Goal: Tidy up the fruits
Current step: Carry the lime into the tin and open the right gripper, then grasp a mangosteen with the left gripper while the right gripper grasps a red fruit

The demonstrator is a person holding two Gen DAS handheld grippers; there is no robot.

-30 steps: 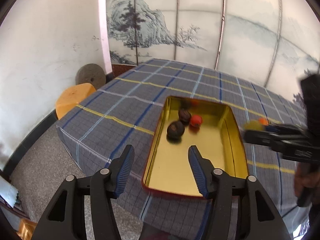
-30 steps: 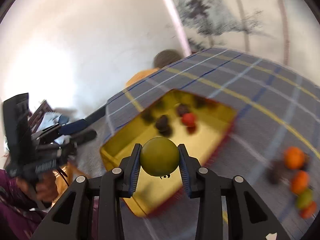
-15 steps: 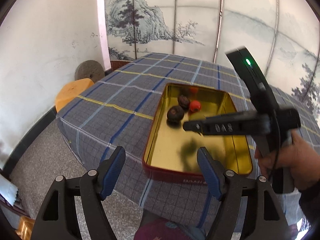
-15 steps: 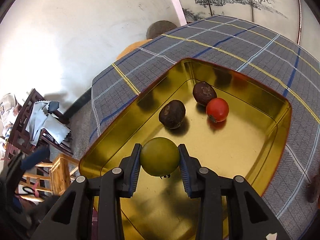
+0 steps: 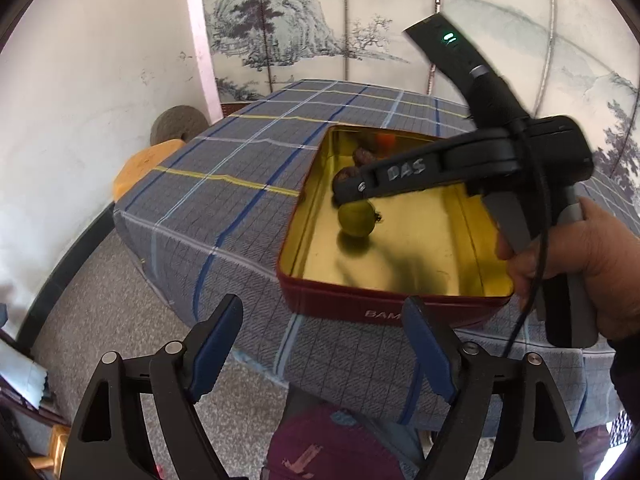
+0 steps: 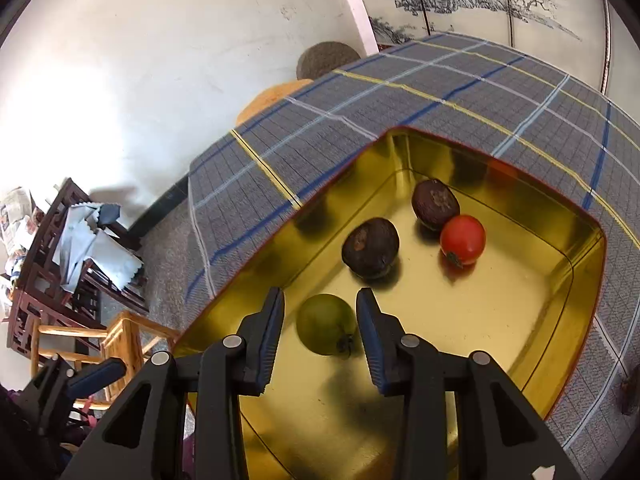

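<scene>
Fruit (image 6: 325,323), green, lies on gold floor of tin (image 6: 576,264), between pads of right claw (image 6: 320,320), released, gaps both sides. Two brown fruits, tomato (image 6: 463,239) beyond. Left claw (image 5: 322,338) just opened wide, empty, before table (image 5: 224,184) edge.

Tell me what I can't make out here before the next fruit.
Left wrist view: the two dark fruits and the red fruit in the tin, mostly hidden behind the right gripper.
Right wrist view: a dark object on the cloth, cut off by the right edge, unidentifiable.

Home room, plaid-clothed table (image 5: 224,184), painted screen (image 5: 288,20) (ink landscape)
</scene>
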